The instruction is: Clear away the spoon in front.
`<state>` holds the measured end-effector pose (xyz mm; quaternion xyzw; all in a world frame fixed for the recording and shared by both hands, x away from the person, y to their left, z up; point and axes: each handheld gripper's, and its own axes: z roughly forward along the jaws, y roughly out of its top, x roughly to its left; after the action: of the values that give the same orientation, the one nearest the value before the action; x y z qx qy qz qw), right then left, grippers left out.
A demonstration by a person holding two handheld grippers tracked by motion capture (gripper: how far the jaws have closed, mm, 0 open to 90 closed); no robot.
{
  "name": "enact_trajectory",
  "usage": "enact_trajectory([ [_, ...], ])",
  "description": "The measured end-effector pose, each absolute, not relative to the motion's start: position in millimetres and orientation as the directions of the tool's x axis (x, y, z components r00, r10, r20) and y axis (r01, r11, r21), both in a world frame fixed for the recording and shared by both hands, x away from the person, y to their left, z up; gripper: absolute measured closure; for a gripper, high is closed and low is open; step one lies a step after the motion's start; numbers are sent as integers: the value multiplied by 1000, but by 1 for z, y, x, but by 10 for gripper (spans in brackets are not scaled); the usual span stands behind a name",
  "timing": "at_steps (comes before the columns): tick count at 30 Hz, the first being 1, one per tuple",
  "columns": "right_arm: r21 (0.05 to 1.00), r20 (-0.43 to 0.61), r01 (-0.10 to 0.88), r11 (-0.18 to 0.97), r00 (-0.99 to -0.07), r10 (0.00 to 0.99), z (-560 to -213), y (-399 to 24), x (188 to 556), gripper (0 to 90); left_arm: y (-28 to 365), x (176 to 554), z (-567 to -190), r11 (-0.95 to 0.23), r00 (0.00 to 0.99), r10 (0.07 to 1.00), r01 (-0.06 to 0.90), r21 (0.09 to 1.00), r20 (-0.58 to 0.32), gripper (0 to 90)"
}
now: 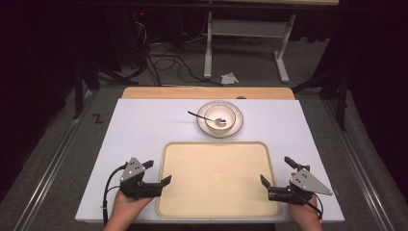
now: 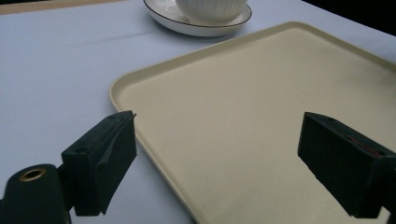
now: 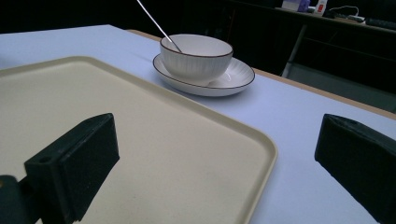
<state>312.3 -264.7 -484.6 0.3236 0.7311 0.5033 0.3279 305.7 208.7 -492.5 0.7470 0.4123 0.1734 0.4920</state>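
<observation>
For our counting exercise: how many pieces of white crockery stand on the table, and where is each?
2. A white ribbed bowl holding a metal spoon sits on a white round plate, both just beyond the empty cream plastic tray. Nothing seems hidden.

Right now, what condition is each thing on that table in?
Tray: empty, flat on the table.
Bowl: upright on the plate.
Plate: flat, beyond the tray.
Spoon: resting in the bowl, handle sticking out.
Left gripper: open, straddling the tray's edge.
Right gripper: open, straddling the tray's opposite edge.
</observation>
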Motion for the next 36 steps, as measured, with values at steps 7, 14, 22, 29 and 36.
enact_trajectory([
  [7, 950, -142, 151, 275, -576, 805, -485, -265, 312, 2, 205, 310, -489, -173, 590, 795, 438, 882, -137, 121],
  [14, 952, -120, 164, 256, -570, 813, -486, -265, 312, 2, 194, 321, -481, -194, 594, 797, 426, 884, -111, 113],
  [22, 954, -129, 155, 256, -559, 819, -485, -266, 312, 2, 185, 334, -474, -196, 594, 797, 427, 883, -111, 112],
  [29, 954, -123, 157, 254, -568, 814, -485, -266, 311, 2, 177, 349, -470, -185, 586, 802, 423, 887, -112, 101],
  [36, 957, -108, 165, 238, -560, 822, -484, -267, 311, 2, 171, 358, -463, -171, 578, 808, 420, 891, -117, 80],
])
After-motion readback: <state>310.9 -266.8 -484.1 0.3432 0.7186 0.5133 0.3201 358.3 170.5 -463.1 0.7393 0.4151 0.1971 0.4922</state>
